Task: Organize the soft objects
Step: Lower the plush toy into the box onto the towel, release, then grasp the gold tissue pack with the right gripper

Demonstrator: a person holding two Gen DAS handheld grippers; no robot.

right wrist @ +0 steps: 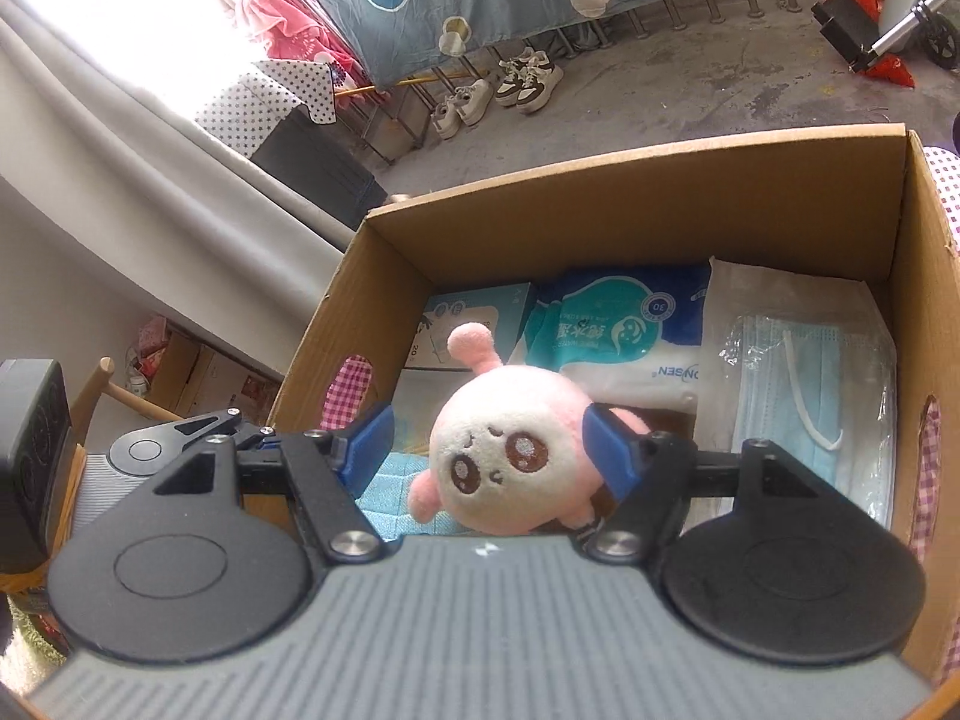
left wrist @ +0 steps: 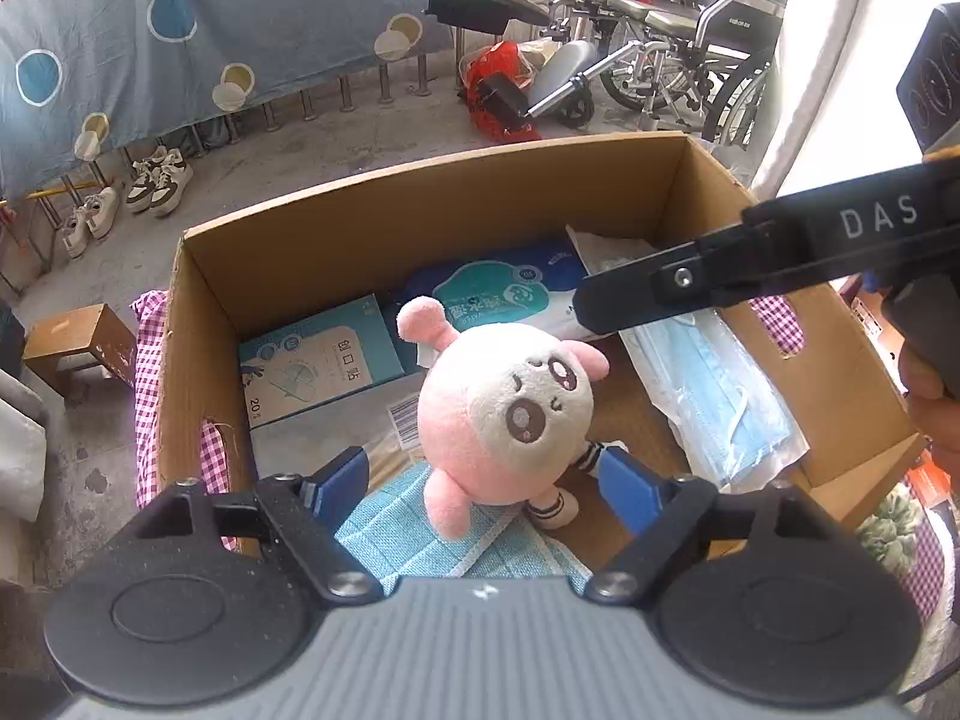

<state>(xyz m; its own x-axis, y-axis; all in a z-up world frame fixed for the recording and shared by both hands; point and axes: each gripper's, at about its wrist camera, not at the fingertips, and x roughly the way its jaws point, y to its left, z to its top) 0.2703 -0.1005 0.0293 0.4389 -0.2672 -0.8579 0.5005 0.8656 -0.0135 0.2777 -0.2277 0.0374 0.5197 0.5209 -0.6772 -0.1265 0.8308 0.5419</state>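
A pink and white plush toy (left wrist: 510, 414) lies inside an open cardboard box (left wrist: 420, 204), on a folded light blue cloth (left wrist: 420, 534). My left gripper (left wrist: 486, 480) is open above the box's near side, its blue pads either side of the toy's legs without gripping. My right gripper (right wrist: 486, 450) is open too, its blue pads wide either side of the toy (right wrist: 510, 462); its right pad is against the toy's side. Its arm reaches in from the right in the left wrist view (left wrist: 750, 264).
The box (right wrist: 600, 192) also holds a pack of blue face masks (left wrist: 714, 396), a wet-wipes pack (left wrist: 498, 294) and a blue plaster box (left wrist: 318, 360). The box stands on pink checked cloth (left wrist: 147, 396). Shoes (left wrist: 156, 180), a wheelchair (left wrist: 690, 48) and a stool (left wrist: 78, 342) are on the floor around.
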